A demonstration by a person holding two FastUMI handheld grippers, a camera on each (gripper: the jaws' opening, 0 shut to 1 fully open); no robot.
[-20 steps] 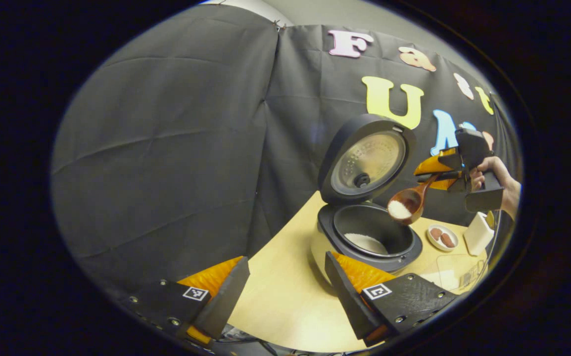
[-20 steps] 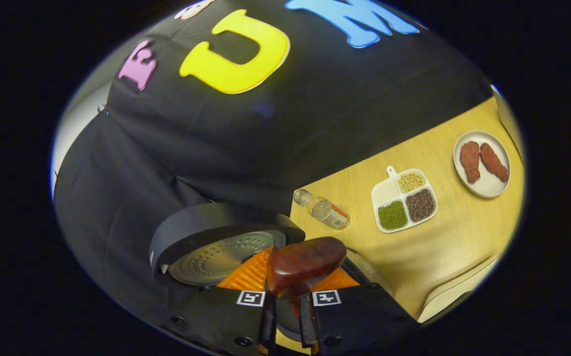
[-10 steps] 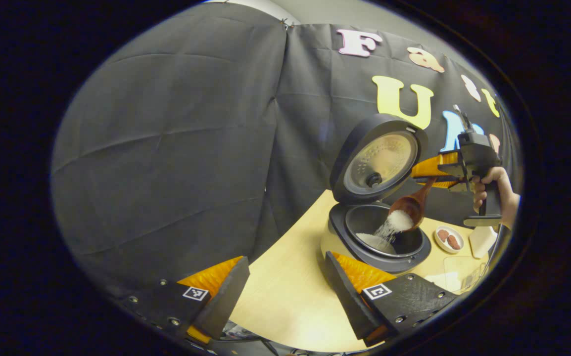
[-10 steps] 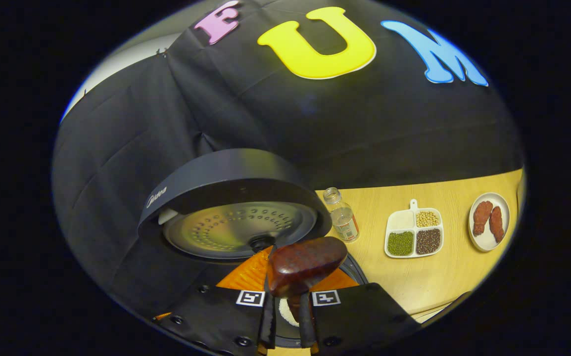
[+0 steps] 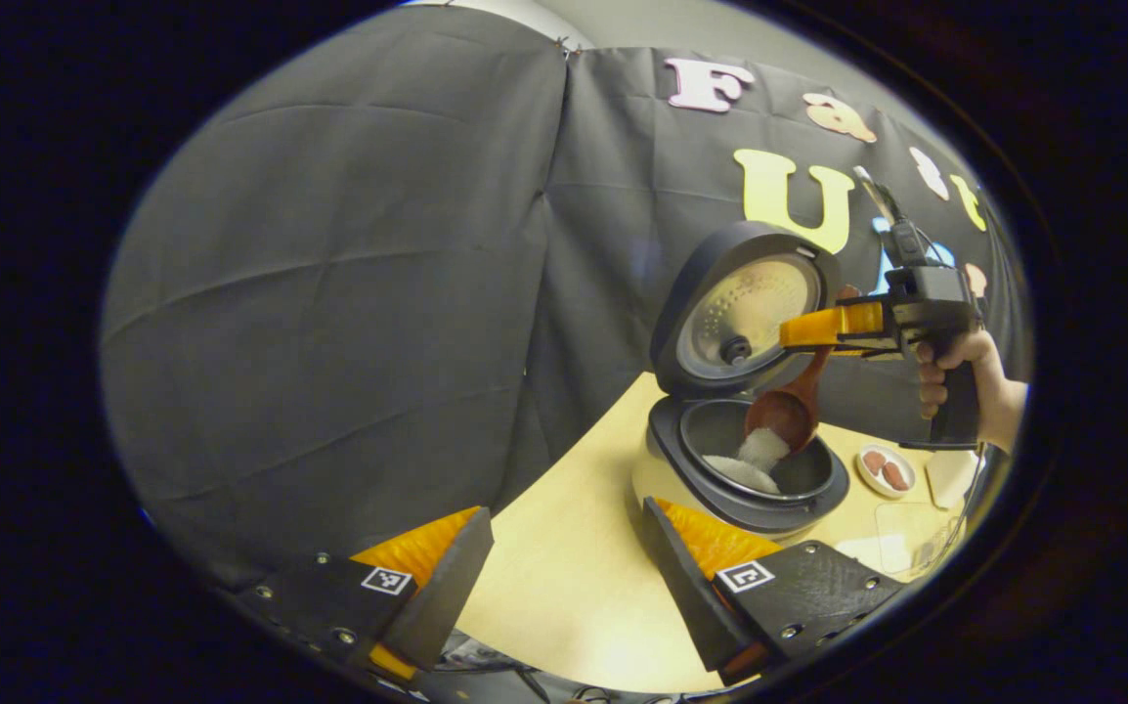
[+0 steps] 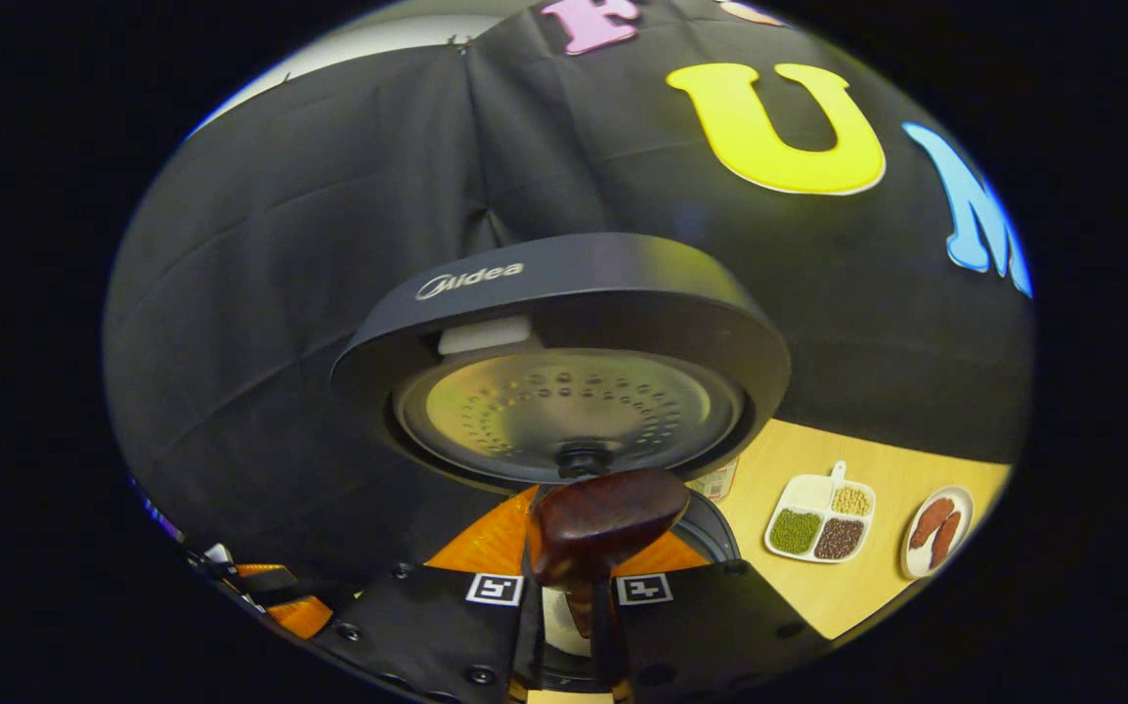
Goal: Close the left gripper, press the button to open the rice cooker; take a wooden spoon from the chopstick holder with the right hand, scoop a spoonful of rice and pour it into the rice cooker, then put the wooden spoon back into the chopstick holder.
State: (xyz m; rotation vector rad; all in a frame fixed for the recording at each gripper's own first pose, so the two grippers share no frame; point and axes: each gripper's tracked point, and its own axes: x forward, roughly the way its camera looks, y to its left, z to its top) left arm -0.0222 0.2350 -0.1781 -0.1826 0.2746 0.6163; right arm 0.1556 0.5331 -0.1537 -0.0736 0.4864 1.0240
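The rice cooker point(image 5: 735, 484) stands open on the wooden table, its lid point(image 5: 740, 308) tipped up and back. White rice point(image 5: 742, 472) lies in its black pot. A hand holds my right gripper point(image 5: 823, 328) above the pot, shut on the handle of the wooden spoon point(image 5: 781, 416). The spoon's bowl hangs tilted over the pot and rice pours from it. In the right gripper view the spoon's handle end point(image 6: 603, 523) sticks up between the shut fingers, with the lid's metal underside point(image 6: 569, 411) just ahead. My left gripper point(image 5: 564, 572) is open at the table's near edge, holding nothing.
A white divided dish point(image 6: 818, 518) of beans and a plate point(image 6: 935, 533) with two brown meat pieces sit on the table to the right of the cooker. A white box point(image 5: 950, 476) and a clear container point(image 5: 906, 538) stand at the far right in the left gripper view.
The right gripper swung in over the open pot and tipped the spoon down, so the rice now pours into the cooker. The left gripper stayed open in place.
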